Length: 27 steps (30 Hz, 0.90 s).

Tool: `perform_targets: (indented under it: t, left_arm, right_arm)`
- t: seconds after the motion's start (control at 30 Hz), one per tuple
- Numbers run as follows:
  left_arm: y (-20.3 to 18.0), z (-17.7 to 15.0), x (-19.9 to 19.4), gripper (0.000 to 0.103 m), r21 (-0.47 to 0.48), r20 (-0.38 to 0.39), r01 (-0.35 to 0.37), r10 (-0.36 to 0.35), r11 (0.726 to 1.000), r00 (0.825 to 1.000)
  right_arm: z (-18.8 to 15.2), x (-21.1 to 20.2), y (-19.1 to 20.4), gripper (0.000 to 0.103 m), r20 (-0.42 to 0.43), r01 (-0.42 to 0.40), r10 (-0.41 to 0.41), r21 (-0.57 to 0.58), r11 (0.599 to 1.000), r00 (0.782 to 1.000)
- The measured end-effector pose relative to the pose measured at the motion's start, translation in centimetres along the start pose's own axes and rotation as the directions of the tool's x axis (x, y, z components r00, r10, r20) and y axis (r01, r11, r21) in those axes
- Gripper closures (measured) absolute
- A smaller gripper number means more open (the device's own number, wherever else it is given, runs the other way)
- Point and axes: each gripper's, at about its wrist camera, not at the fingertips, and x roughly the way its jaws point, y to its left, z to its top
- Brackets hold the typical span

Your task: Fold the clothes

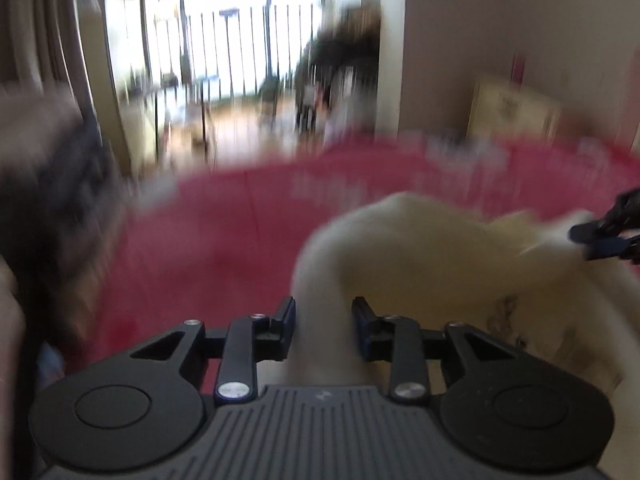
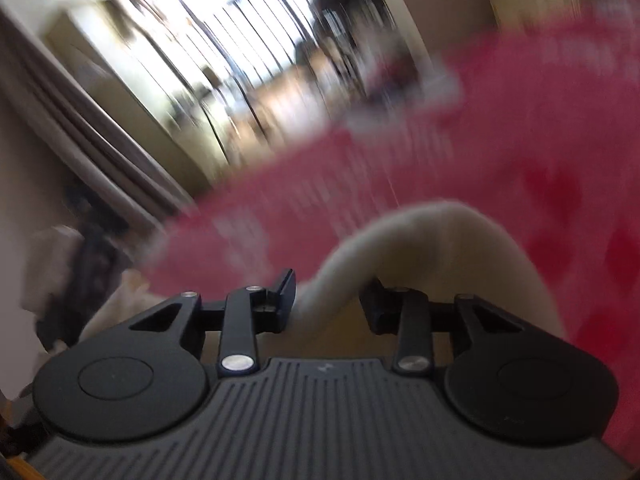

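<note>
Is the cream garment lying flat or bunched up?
Bunched: the cream garment humps up in a rounded arch above the red cover, not spread flat.

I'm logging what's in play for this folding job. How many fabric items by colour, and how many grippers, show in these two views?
Cream garment: 1
Pink-red cover beneath it: 1
Grippers: 2, the left gripper and the right gripper, each with fingers parted around a strip of the cream cloth
Total: 4
The dark blurred shapes at the edges are too smeared to count.
</note>
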Motion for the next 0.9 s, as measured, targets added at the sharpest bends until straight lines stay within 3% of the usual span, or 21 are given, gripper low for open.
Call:
perform_targets:
  t: [0.07, 0.1, 0.23, 0.37, 0.5, 0.6, 0.7, 0.83, 0.9]
  left_arm:
    - [0.8, -0.8, -0.1, 0.061, -0.05, 0.01, 0.019, -0.018, 0.999, 1.0]
    - [1.3, -1.1, -0.4, 0.057, -0.074, 0.024, 0.031, -0.029, 0.997, 0.999]
    - [2.7, 0.2, -2.0, 0.051, -0.129, 0.088, 0.054, -0.043, 0.99, 0.995]
    - [4.0, 1.7, -4.7, 0.05, -0.246, 0.132, 0.091, -0.06, 0.965, 0.989]
    - [4.1, 1.4, -8.0, 0.049, -0.291, 0.156, 0.156, -0.114, 0.944, 0.981]
    - [3.7, 0.7, -9.9, 0.049, -0.251, 0.139, 0.176, -0.144, 0.952, 0.98]
    - [2.0, 0.2, -10.4, 0.049, -0.124, 0.14, 0.151, -0.134, 0.981, 0.981]
    - [-1.1, -0.2, -10.0, 0.049, 0.054, 0.134, 0.1, -0.107, 0.993, 0.985]
    - [-2.0, -0.6, -10.1, 0.049, 0.083, 0.132, 0.098, -0.108, 0.992, 0.985]
  right_arm:
    - [-1.5, 1.5, -2.5, 0.069, -0.039, -0.035, 0.041, 0.129, 0.991, 0.998]
    - [-2.1, 1.2, -3.0, 0.068, -0.018, -0.07, 0.074, 0.144, 0.987, 0.997]
    - [-2.7, -1.0, -3.5, 0.052, 0.066, -0.107, 0.101, 0.096, 0.99, 0.993]
    - [-2.0, -2.7, -3.4, 0.051, 0.13, -0.145, 0.138, 0.047, 0.988, 0.982]
    - [-2.1, -3.5, -2.0, 0.051, 0.105, -0.189, 0.19, -0.015, 0.982, 0.976]
    - [-2.9, -4.3, -0.4, 0.051, 0.055, -0.2, 0.206, -0.102, 0.975, 0.977]
    - [-3.7, -4.4, 1.9, 0.051, 0.003, -0.185, 0.19, -0.205, 0.961, 0.982]
    - [-5.6, -2.7, 5.2, 0.054, -0.092, -0.128, 0.1, -0.4, 0.908, 0.991]
    - [-6.6, -2.0, 6.3, 0.055, -0.113, -0.112, 0.067, -0.464, 0.879, 0.991]
